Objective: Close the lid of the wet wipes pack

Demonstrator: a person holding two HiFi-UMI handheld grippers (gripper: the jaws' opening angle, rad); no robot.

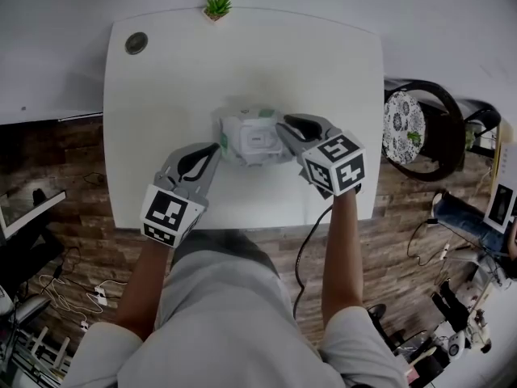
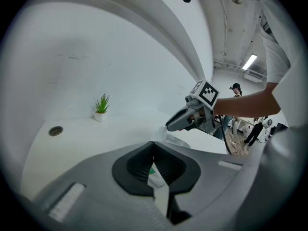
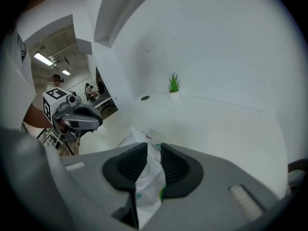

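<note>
My left gripper (image 2: 154,150) pinches one end of the soft white-and-green plastic wet wipes pack (image 1: 252,144), my right gripper (image 3: 150,150) the other end. The pack is over the middle of the white table (image 1: 242,55). Its lid (image 1: 258,137) (a flat white flap) looks already shut; only letting go remains, I think.

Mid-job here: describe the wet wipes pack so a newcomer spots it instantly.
Find the white table, then its middle. The wet wipes pack is the crinkly white pouch with green print, gripped at each end by the left gripper and right gripper; the potted plant and grommet sit at the far edge.
</note>
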